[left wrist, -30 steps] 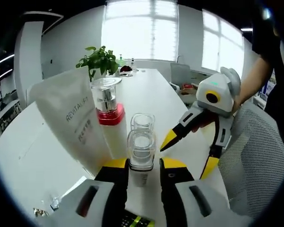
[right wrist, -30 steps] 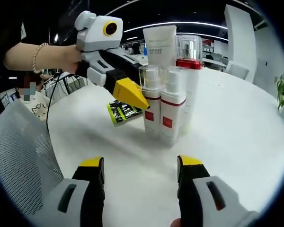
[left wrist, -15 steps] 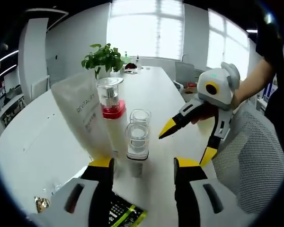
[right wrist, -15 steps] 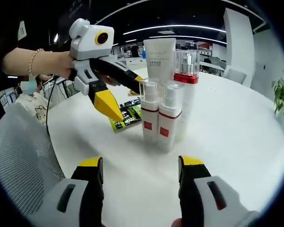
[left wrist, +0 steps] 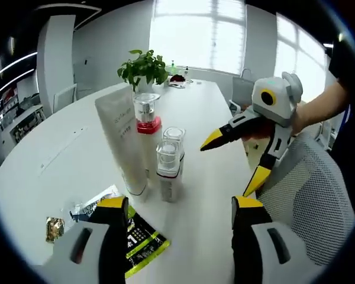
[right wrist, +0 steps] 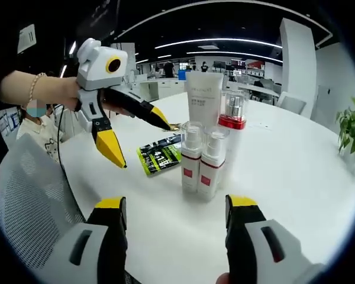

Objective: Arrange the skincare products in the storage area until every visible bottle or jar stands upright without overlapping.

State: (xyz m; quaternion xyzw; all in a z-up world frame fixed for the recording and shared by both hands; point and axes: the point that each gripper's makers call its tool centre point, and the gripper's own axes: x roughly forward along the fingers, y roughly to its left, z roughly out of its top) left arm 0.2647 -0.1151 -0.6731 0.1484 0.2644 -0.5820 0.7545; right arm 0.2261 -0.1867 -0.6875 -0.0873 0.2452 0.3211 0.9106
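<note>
I see four products standing upright in a tight group on the white table [right wrist: 307, 171]. I take the white tube [right wrist: 205, 100] as my landmark. Just beside the tube stands the red-collared bottle [right wrist: 233, 127] with a clear cap. In front of the tube, toward my right gripper [right wrist: 176, 207], stand two small spray bottles [right wrist: 202, 165] with red labels, side by side and touching or almost touching; I cannot tell which. Beside the tube, on the side of my left gripper [left wrist: 180, 207], a green-black sachet [right wrist: 160, 157] lies flat on the table, and a smaller gold packet [left wrist: 54, 229] lies farther out.

My left gripper is released, its jaws spread wide and holding nothing, well apart from the tube. My right gripper is also released, jaws spread and holding nothing, near the spray bottles but not touching them. Behind the tube, far down the table, there is a plant [left wrist: 144, 65].
</note>
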